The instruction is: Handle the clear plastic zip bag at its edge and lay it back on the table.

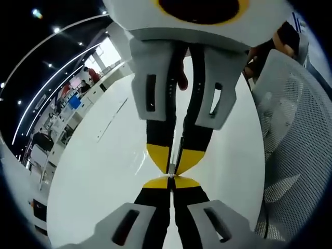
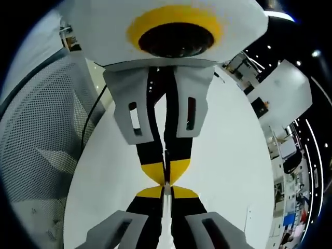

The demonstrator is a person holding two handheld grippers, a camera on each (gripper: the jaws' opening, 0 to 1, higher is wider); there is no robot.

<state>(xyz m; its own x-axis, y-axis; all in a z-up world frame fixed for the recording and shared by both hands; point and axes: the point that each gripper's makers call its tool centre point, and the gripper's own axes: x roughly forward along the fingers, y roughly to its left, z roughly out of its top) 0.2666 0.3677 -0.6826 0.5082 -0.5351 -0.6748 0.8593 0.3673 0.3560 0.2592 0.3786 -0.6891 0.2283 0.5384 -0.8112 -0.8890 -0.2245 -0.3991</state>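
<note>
Clear plastic zip bag (image 1: 173,155) seen edge-on as a thin strip, nearly invisible, pinched between the yellow tips of both tools, stretched taut between them, held up above the white tabletop (image 1: 104,171).

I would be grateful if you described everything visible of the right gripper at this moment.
The right gripper enters the left gripper view from the top. It has white, plastic-looking finger housings with dark slots, and black jaws ending in yellow tips. The jaws stand almost together, shut on a thin pale sliver that seems to be the edge of the clear plastic zip bag. Its tips meet those of the left gripper nose to nose, above the white table.
</note>
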